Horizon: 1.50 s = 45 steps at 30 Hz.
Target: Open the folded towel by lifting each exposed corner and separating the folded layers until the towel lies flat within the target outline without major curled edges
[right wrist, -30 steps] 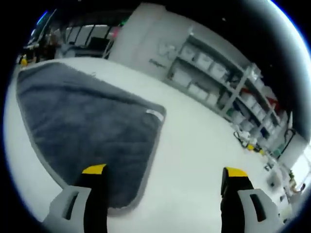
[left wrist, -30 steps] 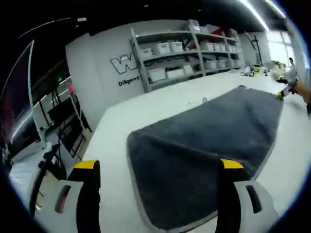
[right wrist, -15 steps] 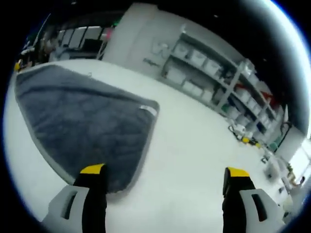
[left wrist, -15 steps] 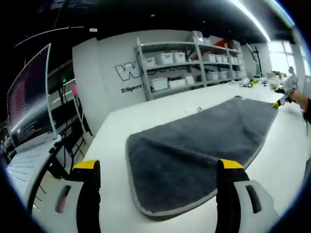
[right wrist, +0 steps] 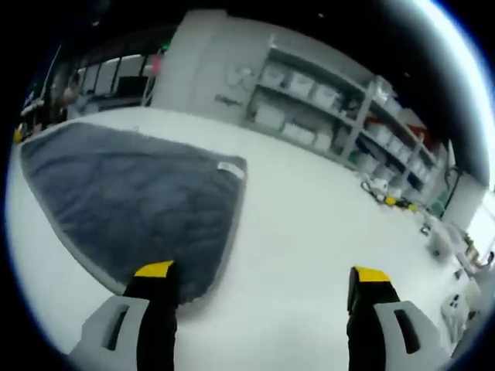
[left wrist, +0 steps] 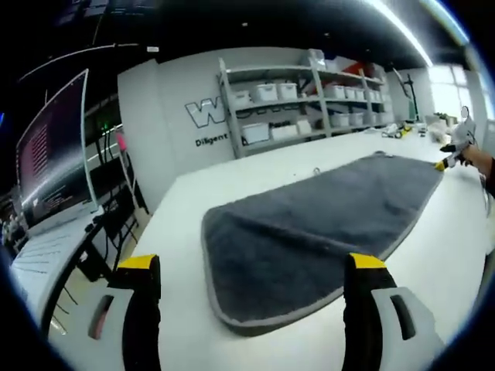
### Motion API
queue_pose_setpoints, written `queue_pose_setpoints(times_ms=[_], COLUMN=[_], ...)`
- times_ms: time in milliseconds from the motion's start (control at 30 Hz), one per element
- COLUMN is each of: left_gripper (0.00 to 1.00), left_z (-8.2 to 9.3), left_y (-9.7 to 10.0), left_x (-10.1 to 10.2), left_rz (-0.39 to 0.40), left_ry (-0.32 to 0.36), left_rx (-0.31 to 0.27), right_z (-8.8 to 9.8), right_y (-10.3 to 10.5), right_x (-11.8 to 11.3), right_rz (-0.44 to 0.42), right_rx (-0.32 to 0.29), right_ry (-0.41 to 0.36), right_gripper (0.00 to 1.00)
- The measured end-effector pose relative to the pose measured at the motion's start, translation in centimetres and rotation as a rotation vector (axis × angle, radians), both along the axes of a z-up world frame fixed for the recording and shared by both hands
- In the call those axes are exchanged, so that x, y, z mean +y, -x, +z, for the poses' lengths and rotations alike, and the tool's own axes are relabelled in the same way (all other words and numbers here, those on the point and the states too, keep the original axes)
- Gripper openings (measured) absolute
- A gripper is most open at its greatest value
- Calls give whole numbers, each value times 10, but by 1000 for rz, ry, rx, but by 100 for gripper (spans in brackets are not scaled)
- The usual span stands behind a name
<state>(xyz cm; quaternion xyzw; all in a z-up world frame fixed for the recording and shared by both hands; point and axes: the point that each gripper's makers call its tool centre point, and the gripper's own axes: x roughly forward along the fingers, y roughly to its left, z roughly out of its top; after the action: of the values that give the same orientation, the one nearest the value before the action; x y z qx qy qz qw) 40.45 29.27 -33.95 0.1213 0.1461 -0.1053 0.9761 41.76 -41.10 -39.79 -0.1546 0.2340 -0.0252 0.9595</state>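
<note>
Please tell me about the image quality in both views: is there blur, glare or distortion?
Left gripper view: fairly sharp; ceiling light strip glares, window overexposed; fisheye bends the shelves and table edge. Right gripper view: softer, slightly blurred, especially the far clutter; the gray towel looks stretched by the lens.

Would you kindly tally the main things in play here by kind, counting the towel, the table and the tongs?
Grey towel: 1
White table: 1
Tongs, left tongs and right tongs: 2
Total: 4
</note>
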Motion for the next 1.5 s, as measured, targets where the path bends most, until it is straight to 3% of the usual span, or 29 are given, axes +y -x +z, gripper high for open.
queue_pose_setpoints(times_ms=[167,433,533,600,667,800,967,1167,1500], left_gripper=[97,100,100,100,100,100,99,100,100], left_z=[3,13,20,27,33,40,47,56,64], left_y=[5,14,18,20,23,30,36,53,72], left_x=[1,-11,-19,-25,-32,-38,-26,-33,-59], left_rz=[-9,-61,-93,-113,-130,-138,-94,-134,-181], left_ry=[4,27,42,58,78,98,68,163,97], left_rx=[-4,-35,-62,-92,-111,-132,-182,-176,-188], right_z=[4,14,31,50,70,91,115,112,90], right_y=[0,11,13,21,28,38,60,78,97], right_x=[-4,14,31,53,70,87,112,128,152], right_rz=[-4,45,101,140,180,202,239,245,308], right_rx=[-14,-41,-123,-195,-268,-319,-421,-420,-345], right_ry=[24,13,-43,-173,-240,-238,-254,-173,-201], right_gripper=[99,99,99,99,99,99,99,99,100])
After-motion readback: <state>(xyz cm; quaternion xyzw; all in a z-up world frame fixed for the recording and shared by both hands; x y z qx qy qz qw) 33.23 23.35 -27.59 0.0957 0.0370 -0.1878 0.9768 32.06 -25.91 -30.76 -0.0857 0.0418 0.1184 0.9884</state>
